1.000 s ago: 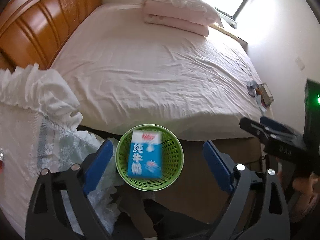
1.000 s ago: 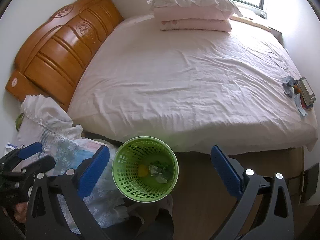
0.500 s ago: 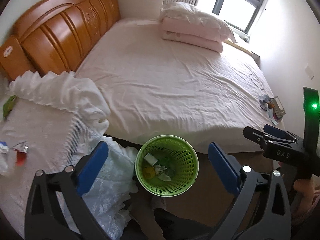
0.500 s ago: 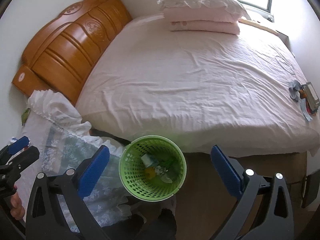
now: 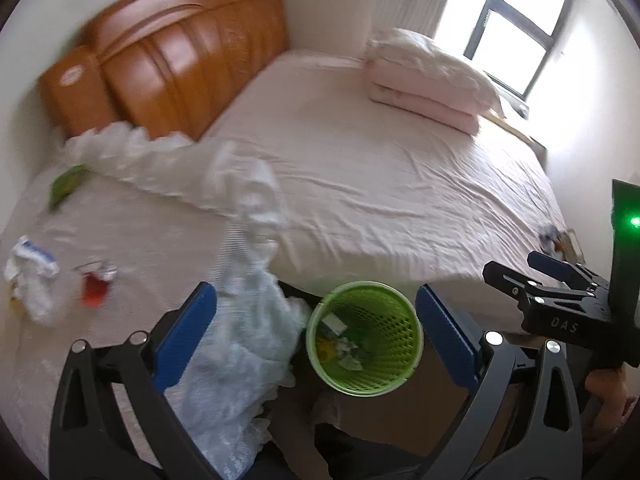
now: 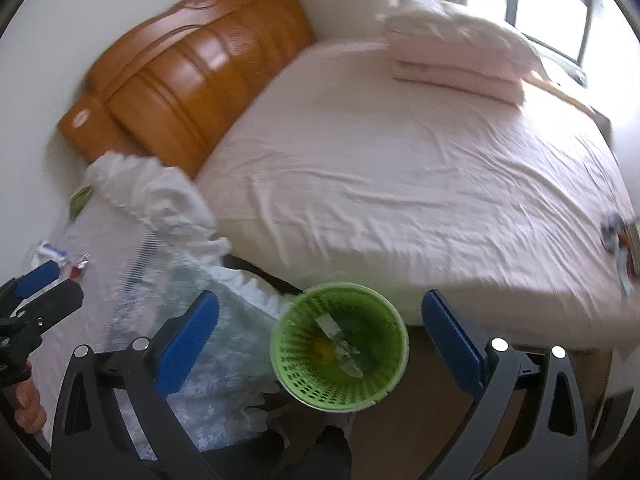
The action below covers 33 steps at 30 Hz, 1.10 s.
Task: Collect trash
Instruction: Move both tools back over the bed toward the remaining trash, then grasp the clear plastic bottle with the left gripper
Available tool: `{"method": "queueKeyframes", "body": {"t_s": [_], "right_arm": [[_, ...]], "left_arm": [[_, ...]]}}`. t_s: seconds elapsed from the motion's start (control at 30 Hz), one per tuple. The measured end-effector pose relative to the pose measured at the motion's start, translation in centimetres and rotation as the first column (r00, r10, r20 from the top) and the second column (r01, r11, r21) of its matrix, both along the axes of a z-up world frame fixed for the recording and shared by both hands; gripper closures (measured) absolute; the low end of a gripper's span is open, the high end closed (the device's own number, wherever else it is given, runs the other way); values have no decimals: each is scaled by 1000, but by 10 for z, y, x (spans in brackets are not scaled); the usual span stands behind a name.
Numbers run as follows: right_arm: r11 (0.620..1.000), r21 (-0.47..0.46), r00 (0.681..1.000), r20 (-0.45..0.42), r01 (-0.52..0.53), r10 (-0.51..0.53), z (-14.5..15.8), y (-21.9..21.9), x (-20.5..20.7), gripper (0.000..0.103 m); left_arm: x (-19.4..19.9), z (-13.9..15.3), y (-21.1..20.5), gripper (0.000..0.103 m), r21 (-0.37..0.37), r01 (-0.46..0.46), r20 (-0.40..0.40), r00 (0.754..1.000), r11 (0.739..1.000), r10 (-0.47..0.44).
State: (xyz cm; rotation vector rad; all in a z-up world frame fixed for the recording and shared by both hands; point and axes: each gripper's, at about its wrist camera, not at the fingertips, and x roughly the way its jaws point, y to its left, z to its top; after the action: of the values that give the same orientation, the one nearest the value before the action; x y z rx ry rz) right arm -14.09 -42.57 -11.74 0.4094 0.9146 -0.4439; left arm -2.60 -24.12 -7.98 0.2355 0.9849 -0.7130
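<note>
A green mesh bin stands on the floor between the bed and a lace-covered table; it holds a carton and scraps. It also shows in the right wrist view. My left gripper is open and empty above the bin's left rim. My right gripper is open and empty above the bin. On the table at the left lie a crumpled white and blue wrapper, a red scrap and a green wrapper.
A large bed with a pink sheet fills the middle, with folded pink bedding and a wooden headboard. The table's white lace cloth hangs beside the bin. Small items lie on the bed's right edge.
The blue milk carton has dropped into the bin. Both grippers have swung left, bringing the table and its scraps into view.
</note>
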Motion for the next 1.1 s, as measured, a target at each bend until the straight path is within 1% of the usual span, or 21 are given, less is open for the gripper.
{"method": "queueKeyframes", "body": {"t_s": [0.07,0.1,0.13,0.17,0.2,0.3,0.33,0.4,0.47,0.5,0.6,0.67,0.8,0.93,1.1], "right_arm": [[998,-9,998,17,-56,56,6,16,16,3],[994,-13,993,33,-112,112,12,33,33,2],[991,-14,991,38,-130,131,13,38,37,3],[985,-14,983,49,-174,175,17,51,51,3],[982,-13,980,53,-190,191,18,56,56,3],[952,-7,949,73,-306,306,26,93,90,3],[945,-9,942,73,-327,326,27,99,97,2],[918,-22,915,72,-396,397,30,123,116,2],[903,-31,900,67,-429,430,31,137,126,2],[886,-37,883,63,-463,464,32,148,136,2],[863,-45,861,58,-503,505,33,168,150,2],[855,-43,853,57,-517,519,34,176,155,2],[842,-36,841,52,-538,539,33,190,169,2],[831,-32,830,48,-555,556,34,196,178,2],[814,-17,814,34,-580,580,32,206,197,2]], "left_arm": [[9,7,21,8,-8,-57,12,998,998,58],[14,10,33,8,-12,-89,19,996,996,89],[18,11,42,8,-14,-112,24,993,994,112],[22,14,51,8,-15,-136,30,990,991,136],[26,16,64,8,-17,-165,37,986,986,166],[38,21,100,8,-23,-255,50,965,967,256],[40,21,109,8,-27,-278,48,959,960,279],[45,22,128,8,-37,-325,42,944,945,326],[52,22,147,8,-40,-373,36,927,927,374],[54,21,153,8,-40,-392,34,919,919,393],[62,20,169,8,-43,-430,28,902,902,432],[67,20,179,8,-47,-452,23,891,891,453],[73,19,189,8,-45,-474,19,880,879,475],[81,16,202,8,-48,-496,10,868,867,497],[97,12,225,8,-8,-509,79,858,861,508]]}}
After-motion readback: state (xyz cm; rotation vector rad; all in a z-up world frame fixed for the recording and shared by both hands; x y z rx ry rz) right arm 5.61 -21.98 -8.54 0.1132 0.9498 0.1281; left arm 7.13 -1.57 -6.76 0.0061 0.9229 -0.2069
